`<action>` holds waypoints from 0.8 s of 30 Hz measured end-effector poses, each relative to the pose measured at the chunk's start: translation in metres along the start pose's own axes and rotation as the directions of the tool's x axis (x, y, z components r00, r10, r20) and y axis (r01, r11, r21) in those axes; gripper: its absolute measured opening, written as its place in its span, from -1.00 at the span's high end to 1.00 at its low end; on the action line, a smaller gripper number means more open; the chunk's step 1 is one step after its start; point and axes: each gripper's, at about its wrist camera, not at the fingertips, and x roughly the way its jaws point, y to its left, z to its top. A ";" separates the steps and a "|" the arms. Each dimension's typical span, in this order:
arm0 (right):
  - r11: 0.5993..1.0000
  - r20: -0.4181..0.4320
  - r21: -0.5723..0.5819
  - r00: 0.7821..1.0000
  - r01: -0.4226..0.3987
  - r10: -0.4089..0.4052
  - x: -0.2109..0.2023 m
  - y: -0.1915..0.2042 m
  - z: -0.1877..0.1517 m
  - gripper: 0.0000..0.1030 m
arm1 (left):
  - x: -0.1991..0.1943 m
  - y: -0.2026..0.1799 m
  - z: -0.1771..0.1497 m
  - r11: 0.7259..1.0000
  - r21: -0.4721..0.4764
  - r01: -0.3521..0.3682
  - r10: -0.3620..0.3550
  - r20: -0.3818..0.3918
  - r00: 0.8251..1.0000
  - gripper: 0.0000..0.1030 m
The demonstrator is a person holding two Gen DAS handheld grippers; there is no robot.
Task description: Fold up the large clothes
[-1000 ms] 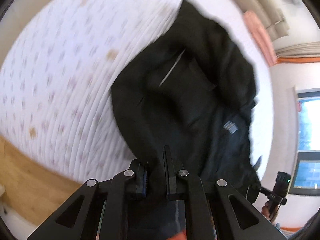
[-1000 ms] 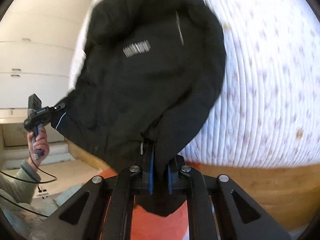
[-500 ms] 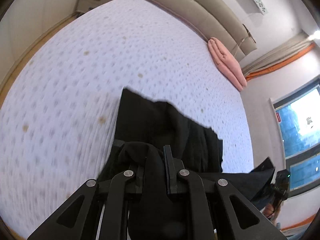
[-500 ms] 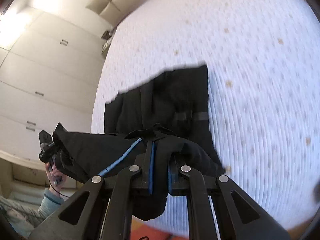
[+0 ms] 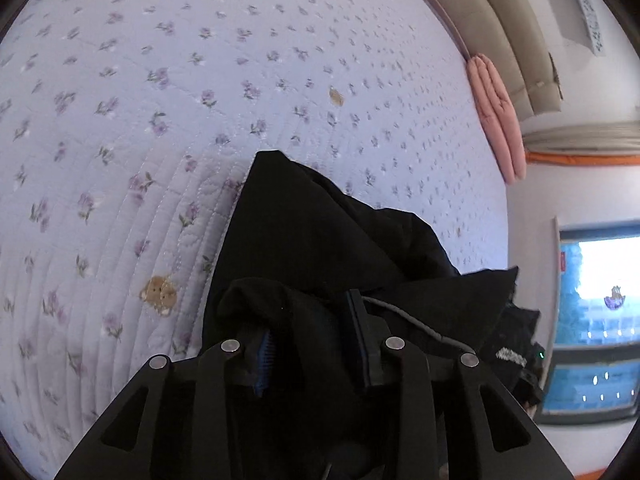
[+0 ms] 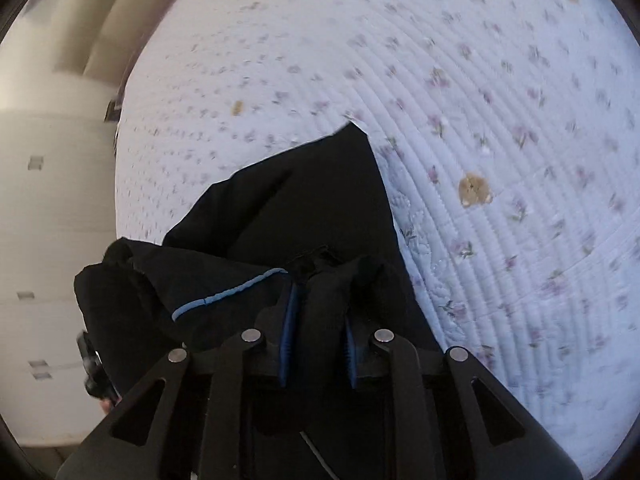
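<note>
A large black garment (image 5: 304,232) lies partly on a white quilted bed with small purple flowers (image 5: 160,100). My left gripper (image 5: 312,344) is shut on a bunched black edge of it, and cloth covers its pads. In the right wrist view the same garment (image 6: 304,200) spreads forward on the bed (image 6: 500,140), with a thin light-blue trim line (image 6: 224,296) on its left. My right gripper (image 6: 316,320) is shut on a thick fold of the black cloth between its blue pads. The stretch between both grippers hangs in folds.
A folded pink blanket (image 5: 496,116) lies at the far right edge of the bed by a beige headboard (image 5: 500,28). A window (image 5: 596,320) is at the right. White cupboards (image 6: 52,208) stand left of the bed. Brown bear patches (image 6: 474,188) dot the quilt.
Both grippers have swung the garment from hanging in the air down onto the bed. The cameras now look along the quilt, and the lower part of the cloth lies flat ahead.
</note>
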 end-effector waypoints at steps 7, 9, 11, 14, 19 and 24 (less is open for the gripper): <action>1.000 0.031 0.019 1.000 0.003 -0.004 -0.036 0.000 0.005 0.55 | -0.066 -0.028 0.009 0.974 0.222 0.043 -0.040 -0.021 0.999 0.34; 0.999 0.043 0.044 0.999 -0.025 0.024 -0.046 -0.001 0.008 0.54 | -0.085 -0.029 0.007 0.960 0.267 0.085 -0.073 -0.054 0.996 0.34; 0.995 0.050 0.076 0.997 -0.065 0.061 -0.055 -0.003 0.009 0.48 | -0.098 -0.028 0.004 0.946 0.302 0.121 -0.094 -0.101 0.990 0.30; 0.987 0.040 0.121 0.994 -0.106 0.102 -0.068 -0.007 0.005 0.33 | -0.125 -0.017 0.006 0.943 0.300 0.147 -0.132 -0.067 0.989 -0.25; 0.996 0.141 0.067 0.989 -0.058 0.048 -0.111 -0.004 0.005 -0.02 | -0.175 0.010 0.013 0.967 0.228 0.118 -0.142 0.094 0.985 -0.50; 0.995 0.160 -0.064 0.985 0.079 -0.068 -0.108 0.017 0.003 -0.19 | -0.139 -0.005 0.023 0.957 0.291 -0.022 -0.005 0.092 0.996 -0.50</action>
